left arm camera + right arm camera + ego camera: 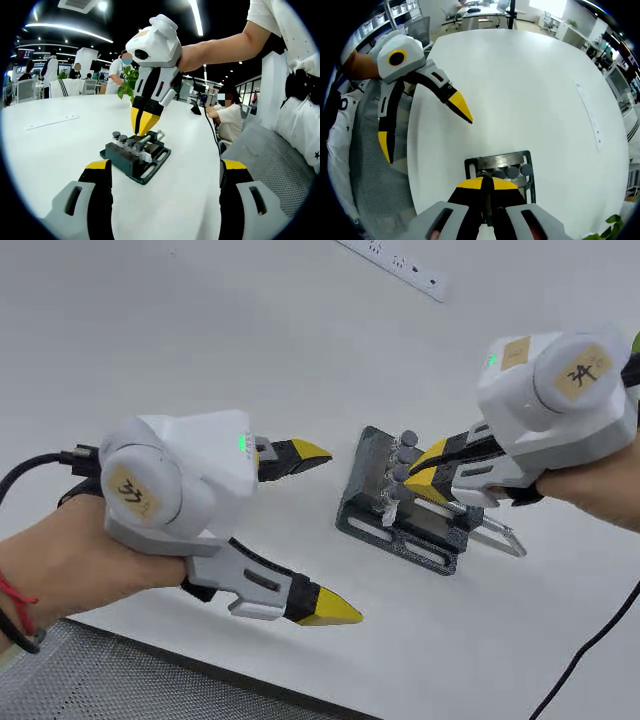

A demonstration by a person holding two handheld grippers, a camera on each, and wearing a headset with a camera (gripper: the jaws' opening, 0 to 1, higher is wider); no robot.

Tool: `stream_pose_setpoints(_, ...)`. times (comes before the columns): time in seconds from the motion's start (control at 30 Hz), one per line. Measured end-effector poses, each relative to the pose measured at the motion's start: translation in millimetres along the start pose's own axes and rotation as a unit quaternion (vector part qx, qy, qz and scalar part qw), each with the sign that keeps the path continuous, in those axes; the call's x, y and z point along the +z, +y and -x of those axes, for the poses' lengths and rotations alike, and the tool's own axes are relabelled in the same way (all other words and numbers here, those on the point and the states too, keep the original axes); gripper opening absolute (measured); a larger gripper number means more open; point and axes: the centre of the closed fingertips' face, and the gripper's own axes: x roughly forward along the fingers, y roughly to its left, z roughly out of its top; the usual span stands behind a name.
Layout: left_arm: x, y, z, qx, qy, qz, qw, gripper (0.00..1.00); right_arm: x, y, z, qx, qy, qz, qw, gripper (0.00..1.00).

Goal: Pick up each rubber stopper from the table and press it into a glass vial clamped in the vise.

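Nearest the person, the left gripper (325,530) hovers above the white table (200,340) with its yellow-tipped jaws spread wide and nothing between them. It stands well apart from the vise (385,527), with its jaws pointed toward it. In the left gripper view the vise lies straight ahead between those open jaws. Beyond them, the dark vise rests flat on the table, its metal handle (503,537) sticking out on the side under the right gripper (425,472). Clamped in the vise is a row of glass vials (389,502), and three grey rubber stoppers (408,438) sit on top of them in a line. The right gripper reaches in over the vise with its jaws closed together. Their yellow tips come down at the end of the row, just beside the nearest stopper. Whether a stopper lies under the tips cannot be told. Farther off, past the vise, a white power strip (395,262) lies on the table.
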Motion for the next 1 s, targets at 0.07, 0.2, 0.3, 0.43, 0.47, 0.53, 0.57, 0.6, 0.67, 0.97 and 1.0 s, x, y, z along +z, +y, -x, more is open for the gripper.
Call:
stream_pose_setpoints(0.07,-1.1,0.8,0.9,0.001,0.003,0.0,1.0,0.87,-0.9,2.4,-0.2,0.003,0.0,-0.001,1.0,0.0)
stream_pose_setpoints(0.2,-0.8,0.8,1.8,0.001,0.003,0.0,1.0,0.87,-2.3,5.8,-2.6,0.013,-0.004,-0.008,0.9999,0.0)
stream_pose_setpoints(0.3,0.0,0.7,1.8,0.001,0.003,0.0,1.0,0.87,-3.6,6.8,-7.2,0.014,-0.002,-0.006,0.9999,0.0)
stream_pose_setpoints(0.43,-0.7,1.0,1.9,0.0,0.004,0.001,1.0,0.87,-4.2,7.9,-9.6,0.015,-0.001,-0.006,0.9999,0.0)
stream_pose_setpoints(0.47,-0.9,1.0,2.0,0.0,0.005,0.001,1.0,0.87,-4.9,7.3,-10.3,0.015,0.001,-0.004,0.9999,0.0)
stream_pose_setpoints(0.53,-1.2,0.9,1.9,0.0,0.006,0.001,1.0,0.87,-5.5,6.6,-10.4,0.014,0.002,-0.004,0.9999,0.0)
stream_pose_setpoints(0.57,-1.0,0.8,1.7,0.0,0.005,0.001,1.0,0.87,-5.0,6.4,-10.8,0.014,-0.001,-0.007,0.9999,0.0)
stream_pose_setpoints(0.6,-0.8,0.7,1.6,0.0,0.005,0.002,1.0,0.87,-5.0,6.3,-11.0,0.015,0.0,-0.008,0.9999,0.0)
stream_pose_setpoints(0.67,0.1,0.7,1.4,0.0,0.004,0.003,1.0,0.87,-5.1,5.7,-11.5,0.016,0.0,-0.006,0.9999,0.0)
stream_pose_setpoints(0.97,1.2,1.1,1.5,0.001,0.002,0.003,1.0,0.87,-4.9,7.4,-14.7,0.021,0.002,-0.004,0.9998,0.0)
stream_pose_setpoints(1.0,1.3,1.2,1.5,0.001,0.002,0.004,1.0,0.87,-5.1,7.4,-14.7,0.021,0.003,-0.005,0.9998,0.0)
